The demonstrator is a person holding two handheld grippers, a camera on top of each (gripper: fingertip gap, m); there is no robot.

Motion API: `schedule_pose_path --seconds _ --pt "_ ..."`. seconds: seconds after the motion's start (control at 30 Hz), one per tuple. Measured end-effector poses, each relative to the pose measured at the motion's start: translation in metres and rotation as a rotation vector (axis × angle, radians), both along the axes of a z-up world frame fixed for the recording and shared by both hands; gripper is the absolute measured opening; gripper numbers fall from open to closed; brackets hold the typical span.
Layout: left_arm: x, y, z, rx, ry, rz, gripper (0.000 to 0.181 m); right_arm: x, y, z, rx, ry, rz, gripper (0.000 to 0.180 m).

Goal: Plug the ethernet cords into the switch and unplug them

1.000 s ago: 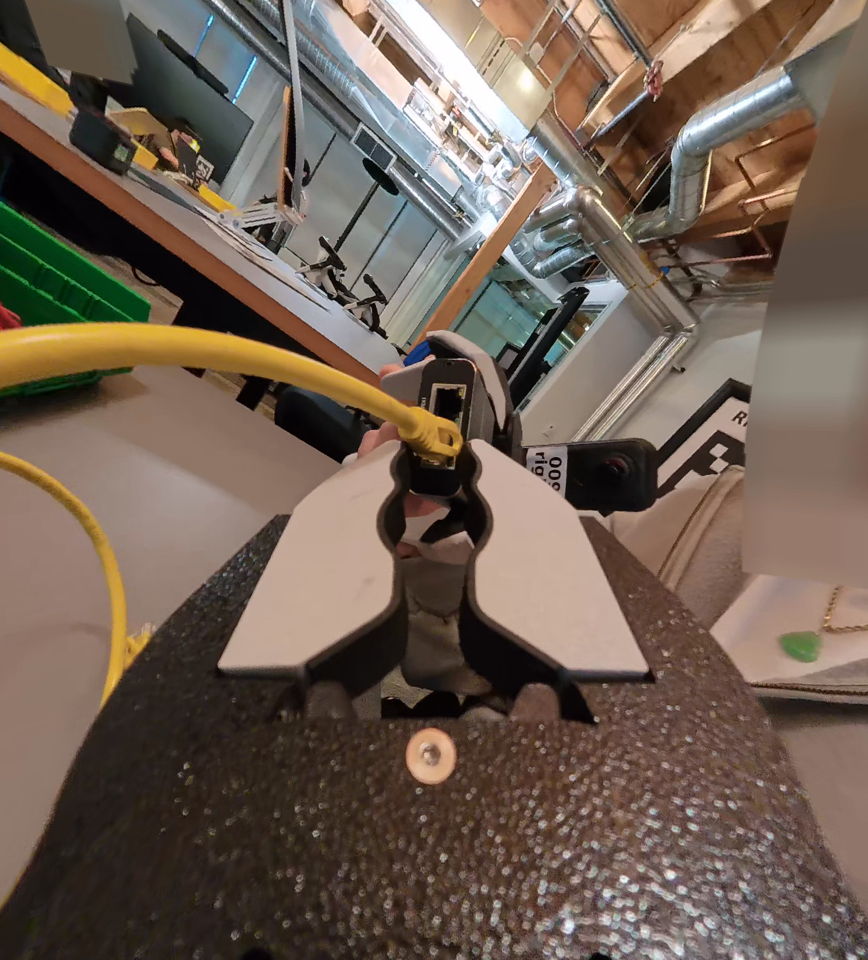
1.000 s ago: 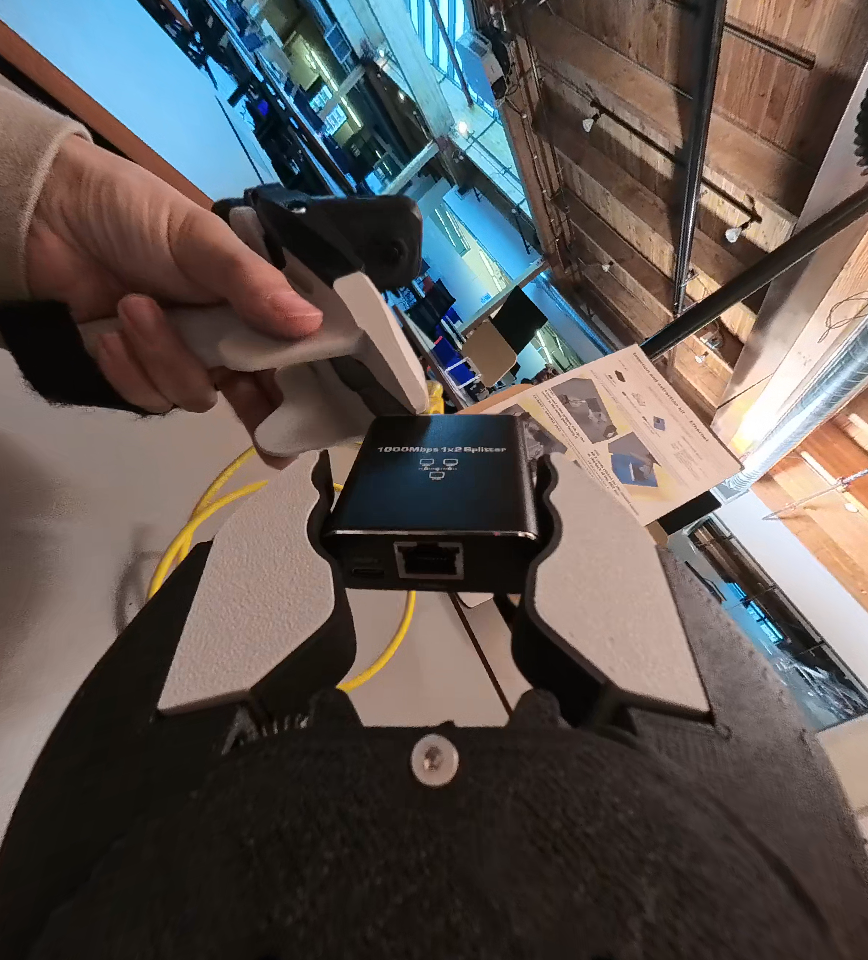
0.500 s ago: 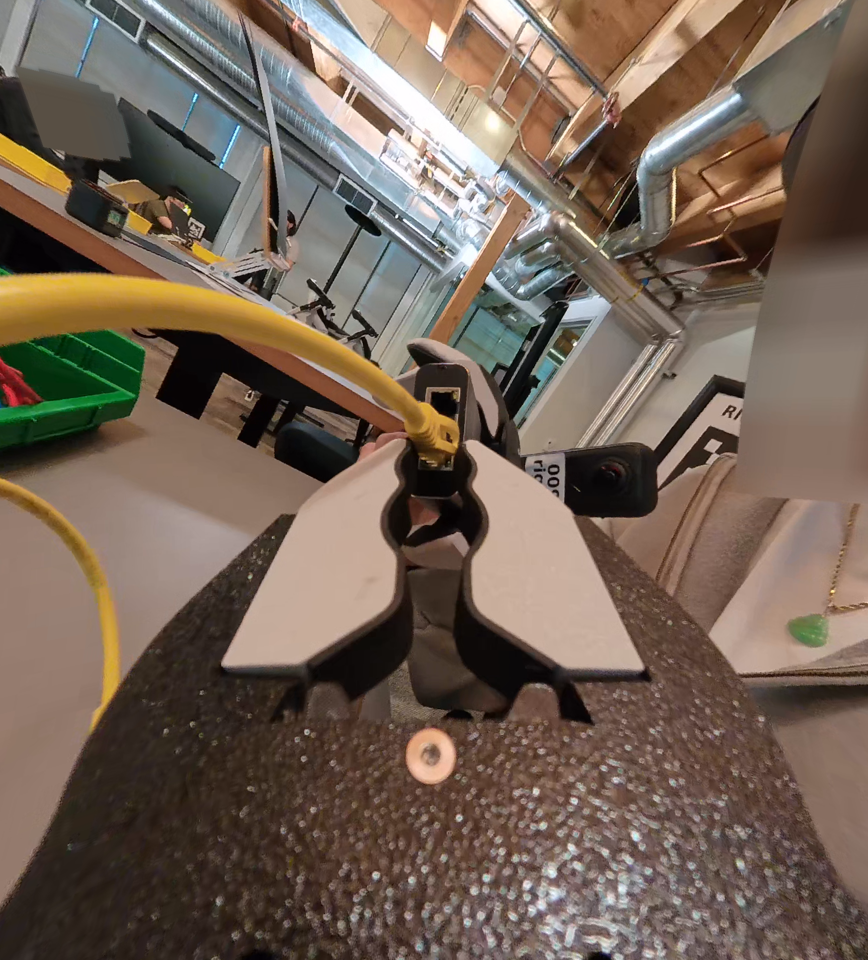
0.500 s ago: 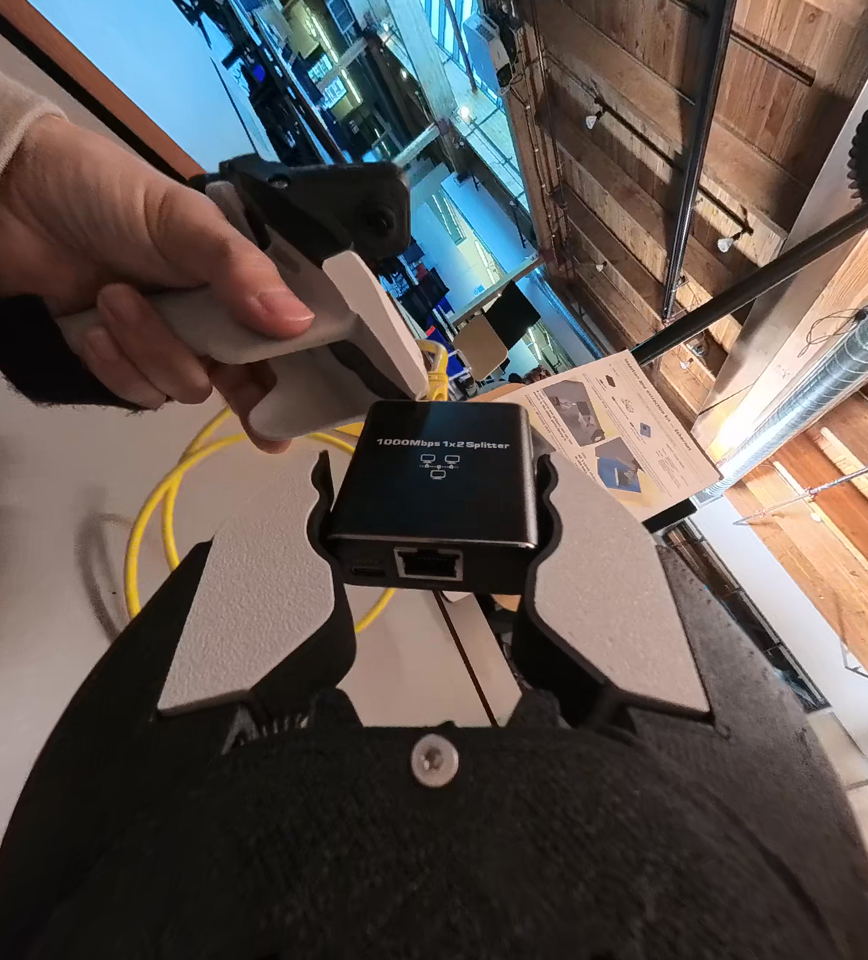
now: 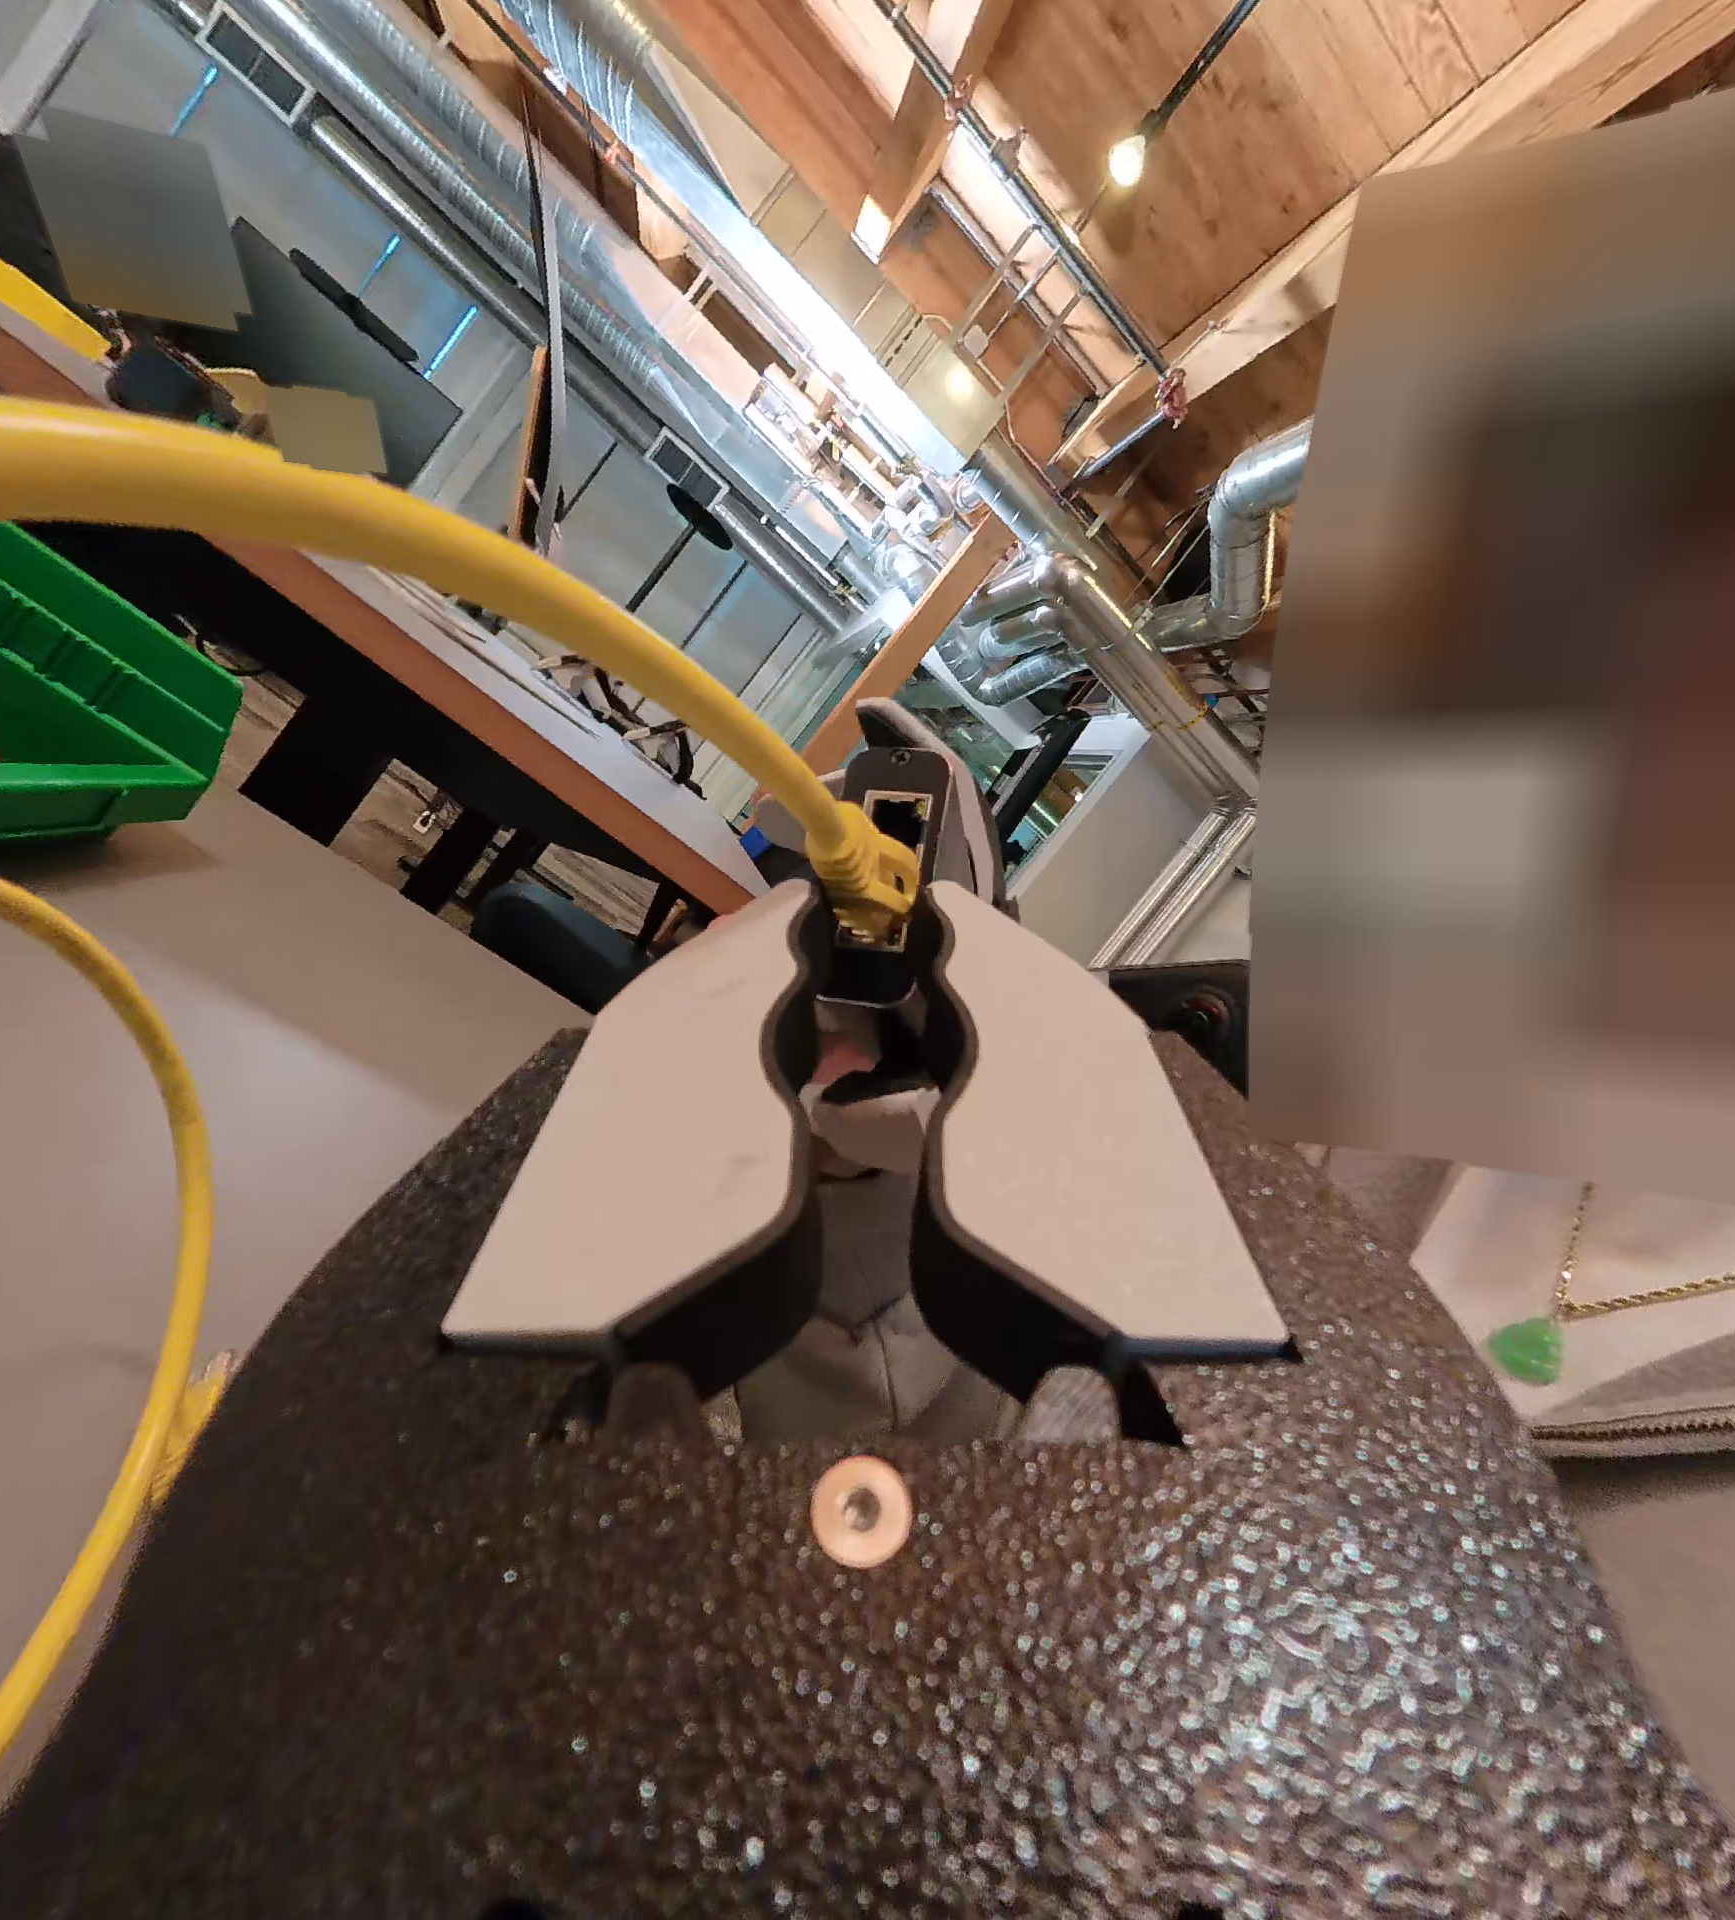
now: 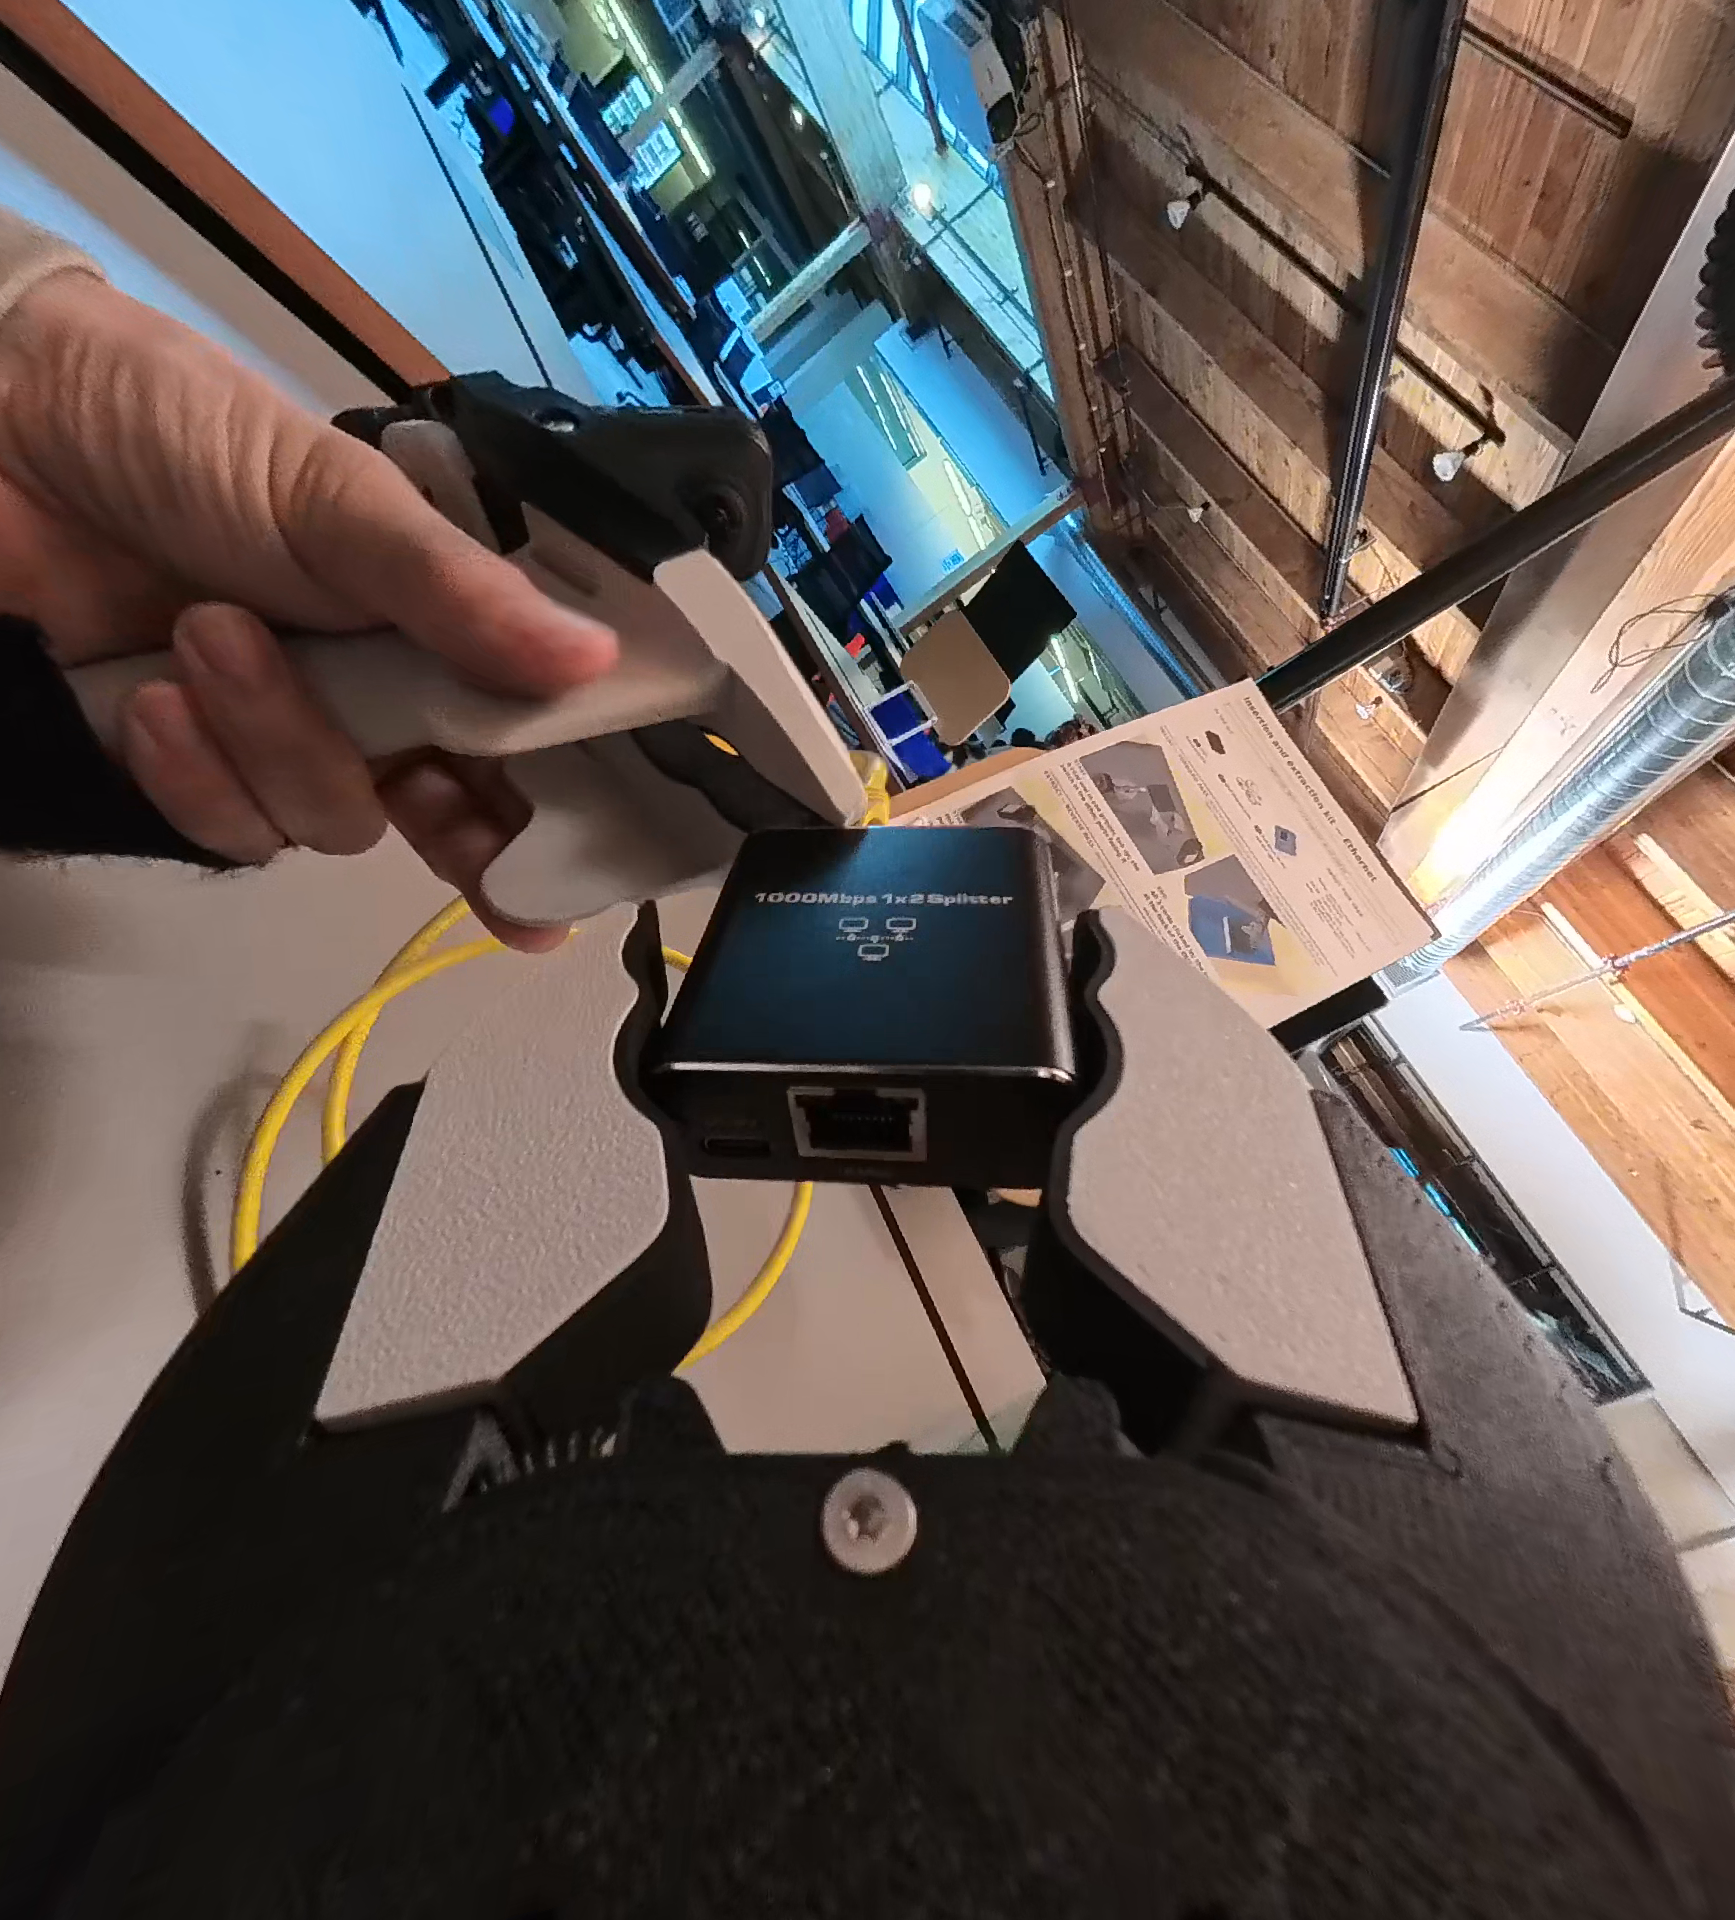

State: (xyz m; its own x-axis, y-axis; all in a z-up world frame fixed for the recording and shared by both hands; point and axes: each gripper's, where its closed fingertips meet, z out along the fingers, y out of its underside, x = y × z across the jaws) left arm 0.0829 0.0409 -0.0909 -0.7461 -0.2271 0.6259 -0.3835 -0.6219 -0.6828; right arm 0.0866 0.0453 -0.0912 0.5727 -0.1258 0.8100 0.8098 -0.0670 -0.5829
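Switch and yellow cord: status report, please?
Right tongs shut on switch. Left tongs shut on yellow cord plug, at lower port. Upper port empty. Nothing blocking.

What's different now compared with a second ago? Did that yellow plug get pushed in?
The left gripper has closed in on the switch, carrying the yellow plug nearer the lower port; whether it is seated can't be told. Nothing was taken or let go: the left stays shut on the plug, the right gripper on the switch. The upper port stays empty.
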Motion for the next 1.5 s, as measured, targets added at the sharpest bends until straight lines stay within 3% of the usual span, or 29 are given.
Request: schedule_pose_path --seconds 0.27,0.93,1.5 --pt "0.003 -0.001 0.000 -0.076 0.018 0.002 0.013 0.000 0.000 0.000 0.013 0.036 0.017 0.076" --pt "0.004 0.002 0.001 0.053 -0.118 0.187 0.012 0.003 0.002 0.000 0.070 0.095 0.035 0.076" --pt "0.025 0.005 -0.010 -0.035 -0.047 0.208 0.011 0.024 0.005 -0.014 0.077 0.215 0.022 0.076"
